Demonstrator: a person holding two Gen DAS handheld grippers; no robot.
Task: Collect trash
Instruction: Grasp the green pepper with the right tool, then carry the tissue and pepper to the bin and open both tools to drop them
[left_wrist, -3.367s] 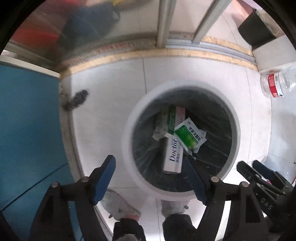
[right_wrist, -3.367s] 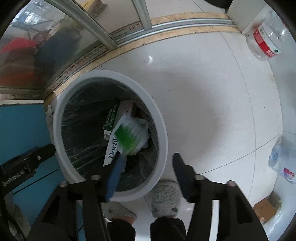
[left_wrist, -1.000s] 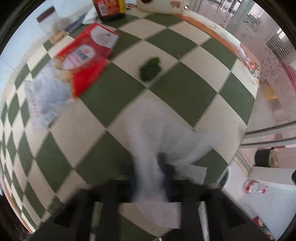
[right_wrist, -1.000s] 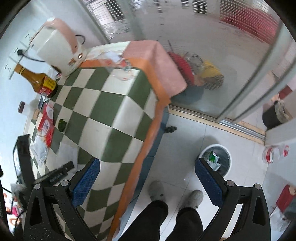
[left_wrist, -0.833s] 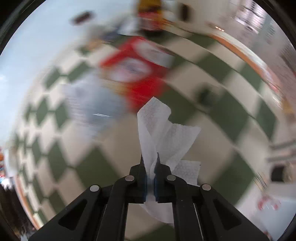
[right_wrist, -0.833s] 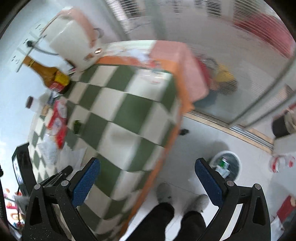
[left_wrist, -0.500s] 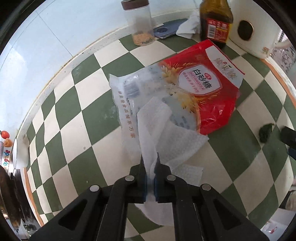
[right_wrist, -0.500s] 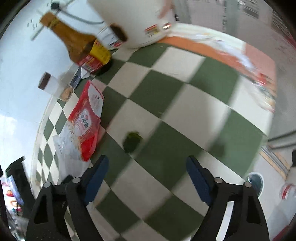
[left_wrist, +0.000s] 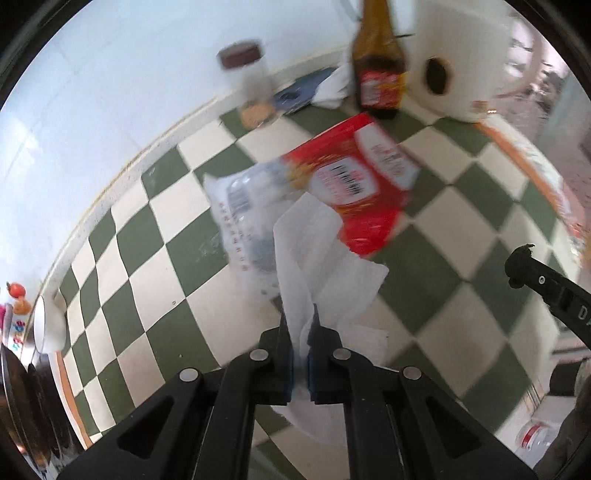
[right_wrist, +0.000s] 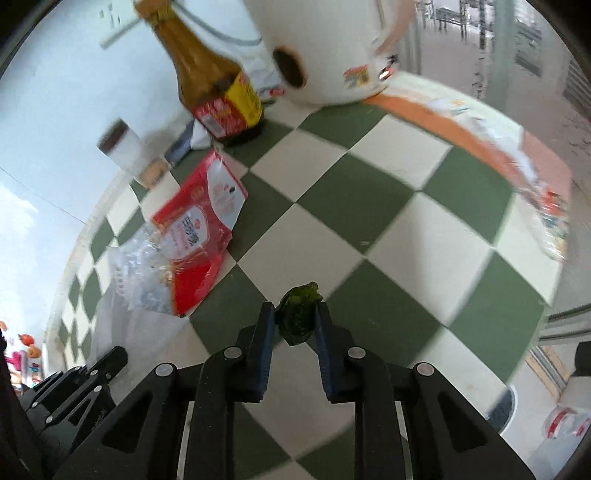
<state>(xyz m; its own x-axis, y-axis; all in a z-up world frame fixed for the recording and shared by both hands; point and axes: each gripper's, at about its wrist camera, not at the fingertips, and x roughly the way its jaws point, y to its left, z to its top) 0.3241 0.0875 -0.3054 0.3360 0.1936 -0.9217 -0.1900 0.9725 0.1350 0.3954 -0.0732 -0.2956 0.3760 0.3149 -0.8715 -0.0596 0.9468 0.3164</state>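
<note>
Between the left gripper's closed fingers hangs a white tissue; ahead lies a red bag. The right gripper apparently pinches a green scrap.

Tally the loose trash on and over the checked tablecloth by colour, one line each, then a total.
White: 1, the paper towel in the left gripper.
Dark green: 1, the crumpled wrapper between the fingers of the right gripper.
Red and clear: 1, the empty bag.
Total: 3.
</note>
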